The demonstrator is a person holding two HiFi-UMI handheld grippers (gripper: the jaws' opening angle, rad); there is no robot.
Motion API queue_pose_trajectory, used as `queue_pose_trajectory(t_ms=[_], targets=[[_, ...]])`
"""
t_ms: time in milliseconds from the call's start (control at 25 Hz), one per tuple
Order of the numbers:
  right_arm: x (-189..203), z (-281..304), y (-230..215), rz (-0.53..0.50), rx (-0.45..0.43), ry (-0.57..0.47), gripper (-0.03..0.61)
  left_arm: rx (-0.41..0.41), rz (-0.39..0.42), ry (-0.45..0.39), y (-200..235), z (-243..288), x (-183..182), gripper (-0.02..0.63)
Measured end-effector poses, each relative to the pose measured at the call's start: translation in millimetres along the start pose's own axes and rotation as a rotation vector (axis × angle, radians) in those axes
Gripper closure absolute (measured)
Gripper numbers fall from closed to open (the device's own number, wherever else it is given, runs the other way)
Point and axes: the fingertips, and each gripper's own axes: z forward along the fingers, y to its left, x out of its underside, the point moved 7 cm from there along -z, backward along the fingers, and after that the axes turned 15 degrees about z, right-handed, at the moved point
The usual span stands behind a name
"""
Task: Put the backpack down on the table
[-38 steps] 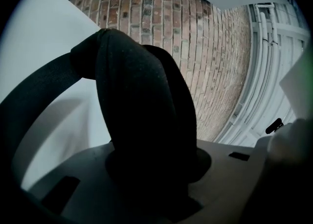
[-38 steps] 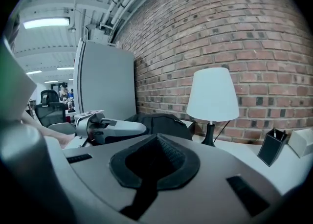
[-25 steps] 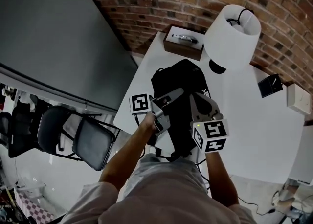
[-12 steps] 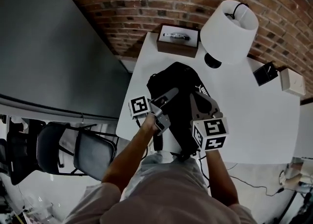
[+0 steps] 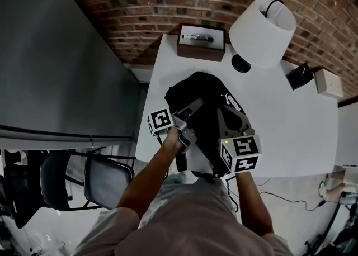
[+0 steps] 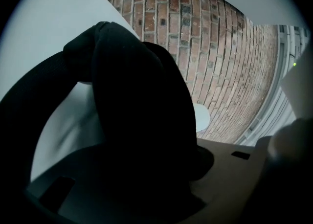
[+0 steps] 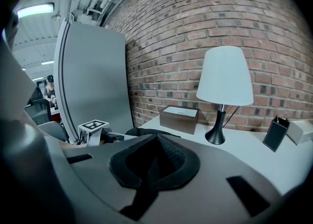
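The black backpack (image 5: 202,104) rests on the white table (image 5: 279,132), near its front left corner. My left gripper (image 5: 187,116) is at the bag's left side. Its jaws are opening, and a thick black padded strap (image 6: 137,96) still lies between them in the left gripper view, where the left gripper (image 6: 146,169) is mostly hidden in shadow. My right gripper (image 5: 232,122) is over the bag's right side. In the right gripper view the right gripper (image 7: 154,162) is shut on a thin black strap (image 7: 144,181) that hangs from its pads.
A white-shaded lamp (image 5: 263,25) and a brown box (image 5: 201,41) stand at the table's back, by the brick wall. A small black stand (image 5: 299,76) and a white box (image 5: 328,81) sit at the right. A grey panel (image 5: 56,53) and a folding chair (image 5: 84,179) are at the left.
The backpack and both grippers have sunk a little towards the table. The head view has shifted, so the table and lamp sit further left in the picture.
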Motion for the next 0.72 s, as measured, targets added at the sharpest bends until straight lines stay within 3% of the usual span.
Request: queue_pose_trajectory(t_ms=[520, 720], targets=[[20.9, 5.4, 23.4, 0.028, 0.059, 0.015, 0.577, -0.035, -0.021, 0.044, 19.6, -15.7, -1.1, 0.443], [26.3, 4.0, 32.3, 0.037, 0.073, 0.01, 0.577, -0.03, -0.034, 0.06, 24.0, -25.2, 1.7, 0.388]])
